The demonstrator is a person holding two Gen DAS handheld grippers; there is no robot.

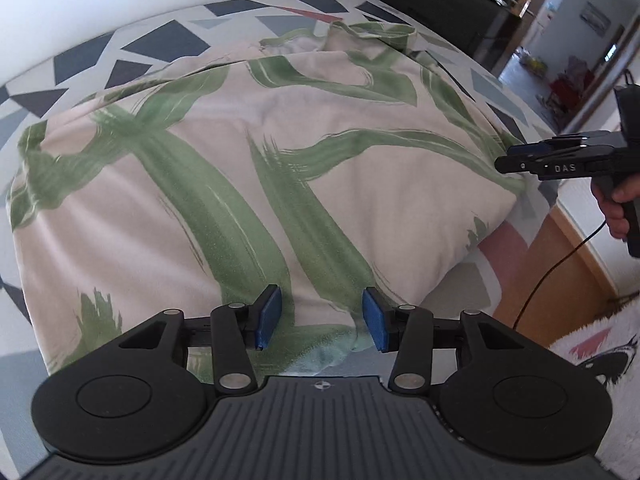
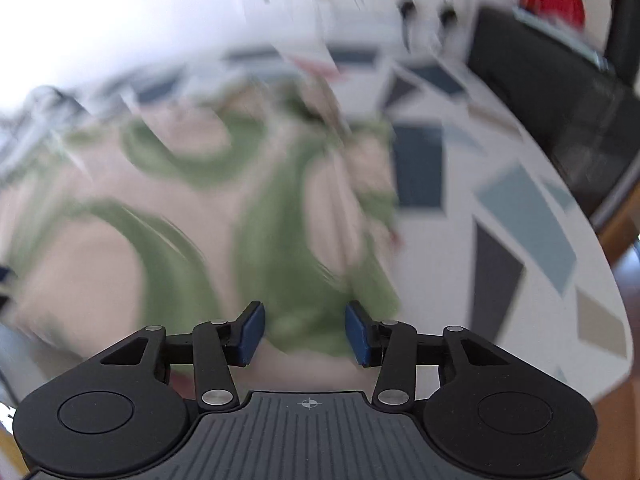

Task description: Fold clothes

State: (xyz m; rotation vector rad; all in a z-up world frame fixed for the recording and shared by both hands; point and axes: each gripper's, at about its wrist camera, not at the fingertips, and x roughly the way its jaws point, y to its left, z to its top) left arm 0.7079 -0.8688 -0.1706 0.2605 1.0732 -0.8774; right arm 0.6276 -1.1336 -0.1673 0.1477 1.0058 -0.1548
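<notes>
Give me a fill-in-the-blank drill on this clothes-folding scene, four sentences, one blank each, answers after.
1. The beige garment carries broad brush strokes coloured ____.
2. It lies on a white sheet printed with shapes that are ____.
3. The pads of the left claw are coloured ____.
4. In the left wrist view, the right claw reaches the garment at its ____ edge.

Missing words: green; geometric; blue; right
</notes>
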